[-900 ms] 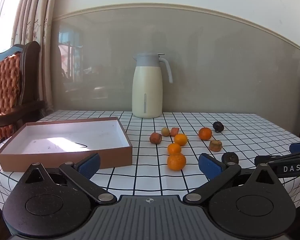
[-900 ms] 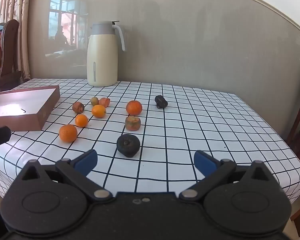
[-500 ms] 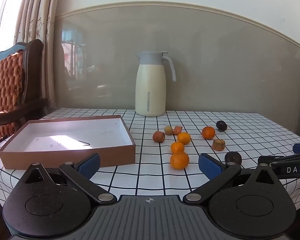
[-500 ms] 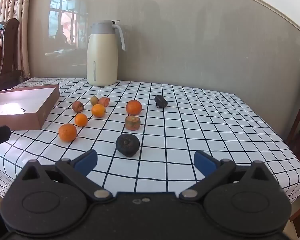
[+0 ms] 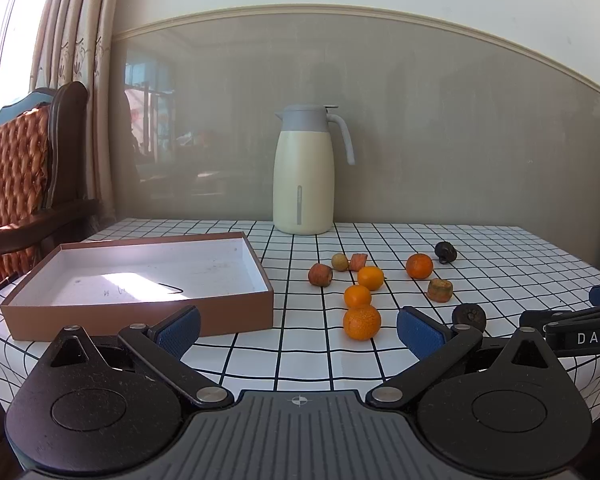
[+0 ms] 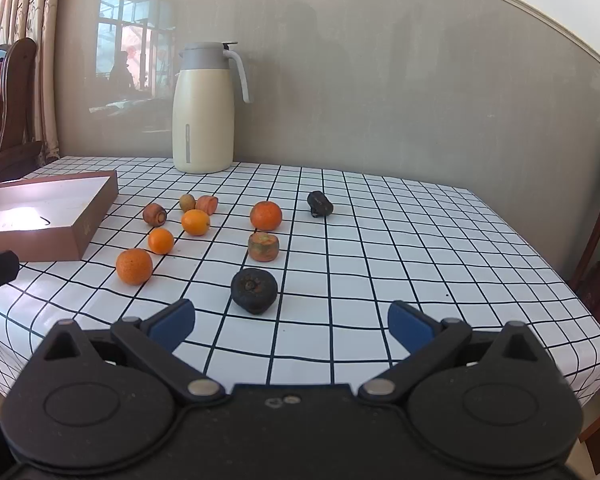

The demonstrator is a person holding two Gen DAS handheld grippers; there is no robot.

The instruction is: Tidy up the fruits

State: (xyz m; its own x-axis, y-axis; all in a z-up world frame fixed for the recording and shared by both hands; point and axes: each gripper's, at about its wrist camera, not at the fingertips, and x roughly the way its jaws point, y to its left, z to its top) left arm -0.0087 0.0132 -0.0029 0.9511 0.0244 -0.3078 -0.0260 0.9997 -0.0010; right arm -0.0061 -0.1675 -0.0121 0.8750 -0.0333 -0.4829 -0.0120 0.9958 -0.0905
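Fruits lie loose on the checked counter (image 5: 300,364), right of the cardboard box (image 5: 140,312). Left wrist view: the nearest orange (image 5: 361,322) sits lower in frame than 0.9 s ago; left hand-held gripper (image 5: 298,328) open, empty. Right wrist view: scene unchanged; right hand-held gripper (image 6: 288,326) open, empty, the dark fruit (image 6: 254,290) just ahead; bare counter extends rightward to its edge.

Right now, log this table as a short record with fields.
surface: checked tablecloth
container: brown box, nothing in it
oranges: four, loose on the cloth, nearest
dark fruits: two, nearest
jug: cream thermos by the wall
left hand-held gripper: open, holding nothing
right hand-held gripper: open, holding nothing
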